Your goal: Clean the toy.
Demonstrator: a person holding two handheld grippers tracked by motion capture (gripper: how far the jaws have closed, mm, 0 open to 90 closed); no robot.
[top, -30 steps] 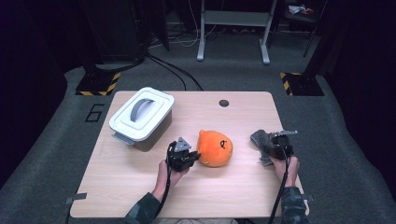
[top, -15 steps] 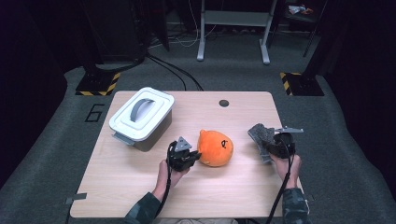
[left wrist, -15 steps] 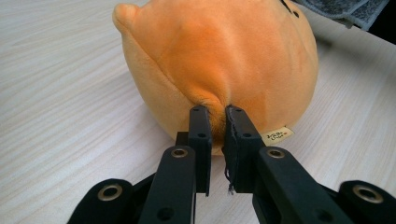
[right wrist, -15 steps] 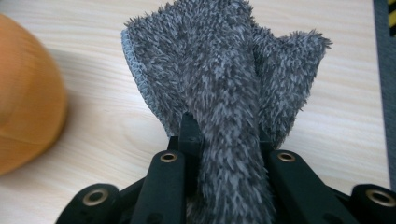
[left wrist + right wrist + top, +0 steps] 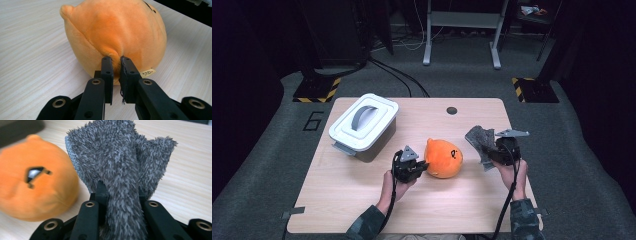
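Observation:
An orange plush toy (image 5: 443, 158) lies near the middle of the wooden table (image 5: 362, 195). My left gripper (image 5: 422, 167) is at its left side, jaws shut on a pinch of the orange plush toy's (image 5: 117, 32) fabric; the left gripper (image 5: 116, 60) tips press into a fold. My right gripper (image 5: 488, 150) is to the toy's right, shut on a grey fuzzy cloth (image 5: 477, 140). The grey cloth (image 5: 120, 165) stands up between the right gripper (image 5: 122, 187) jaws, with the orange toy (image 5: 37, 190) blurred to its left.
A white lidded box with a grey handle (image 5: 363, 125) stands at the table's back left. A small dark hole (image 5: 452, 110) marks the table's far edge. Dark carpet and desk legs (image 5: 427, 45) lie beyond.
My right gripper has carried the grey cloth a little leftward, toward the orange toy. The left gripper keeps its hold on the toy, which has barely shifted.

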